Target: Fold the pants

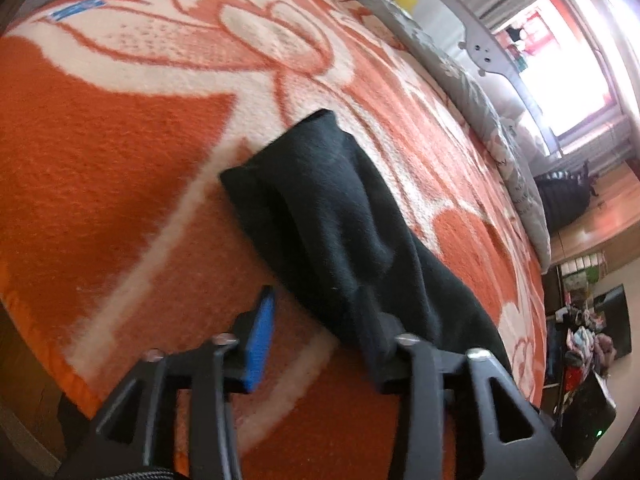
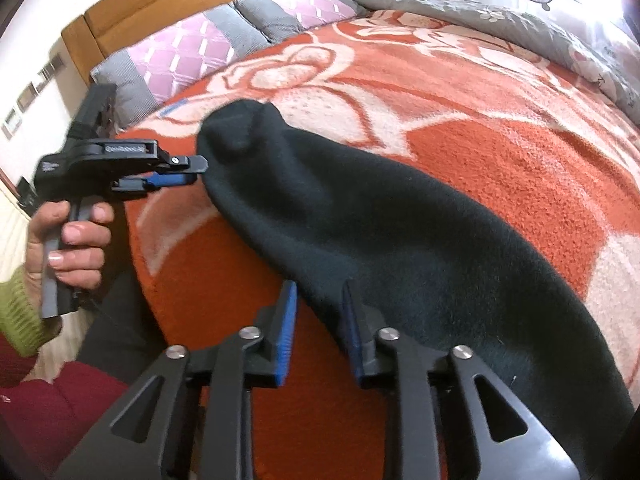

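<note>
Dark fleece pants [image 2: 400,232] lie as a long soft bundle on the fuzzy orange-and-cream blanket [image 2: 500,148]. Left tongs [image 1: 320,336] and right tongs [image 2: 318,328] are released, straddling the pants' near edge.

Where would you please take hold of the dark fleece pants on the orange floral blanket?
Grip the dark fleece pants at their near edge, coming low from the bedside: that edge lies flat and exposed, and both the open right gripper and open left gripper already straddle it.
</note>
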Demonstrator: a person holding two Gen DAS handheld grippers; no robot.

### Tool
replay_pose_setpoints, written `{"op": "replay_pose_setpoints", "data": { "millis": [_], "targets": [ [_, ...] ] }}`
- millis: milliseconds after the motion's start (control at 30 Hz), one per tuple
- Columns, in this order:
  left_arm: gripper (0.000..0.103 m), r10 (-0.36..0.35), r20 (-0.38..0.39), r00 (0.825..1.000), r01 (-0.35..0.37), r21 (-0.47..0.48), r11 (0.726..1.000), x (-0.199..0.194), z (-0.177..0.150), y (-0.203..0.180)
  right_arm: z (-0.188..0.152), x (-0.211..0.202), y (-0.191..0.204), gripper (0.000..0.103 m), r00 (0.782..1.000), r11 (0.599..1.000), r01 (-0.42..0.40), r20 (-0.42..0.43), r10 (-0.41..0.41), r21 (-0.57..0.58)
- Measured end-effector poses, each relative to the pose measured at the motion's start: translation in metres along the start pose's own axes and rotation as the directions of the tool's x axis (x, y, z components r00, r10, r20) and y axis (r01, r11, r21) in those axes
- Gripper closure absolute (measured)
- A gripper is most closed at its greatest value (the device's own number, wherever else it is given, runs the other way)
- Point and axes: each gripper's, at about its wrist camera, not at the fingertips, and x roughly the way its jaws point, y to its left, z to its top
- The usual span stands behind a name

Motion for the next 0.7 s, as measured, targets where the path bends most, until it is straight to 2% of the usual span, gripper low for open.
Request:
{"op": "replay_pose_setpoints", "data": {
  "millis": [167,300,400,500,700],
  "targets": [
    [0.045,-0.002,-0.026,1.000,0.001,-0.062,0.998,-0.001,0.009,0.007,0.009,-0.009,-0.004,0.075,0.999,0.999,-0.010,0.032,0.009,0.034],
    [0.042,0.004,-0.047,0.999,-0.008,-0.077,0.997,0.004,0.014,0.007,0.019,-0.009,-0.016,0.075,0.999,0.997,-0.001,0.044,-0.002,0.074],
    [0.042,0.016,-0.058,0.998,-0.020,-0.075,0.997,0.009,0.019,0.005,0.029,-0.006,-0.030,0.075,0.999,0.993,0.012,0.049,-0.018,0.120],
    [0.042,0.057,-0.056,0.997,-0.061,-0.061,0.996,0.014,0.028,0.004,0.045,-0.001,-0.048,0.075,0.998,0.986,0.029,0.055,-0.039,0.165],
    [0.042,0.087,-0.053,0.995,-0.090,-0.065,0.994,0.020,0.038,0.018,0.082,0.027,-0.072,0.075,0.998,0.984,0.056,0.021,-0.060,0.171]
  ]
}}
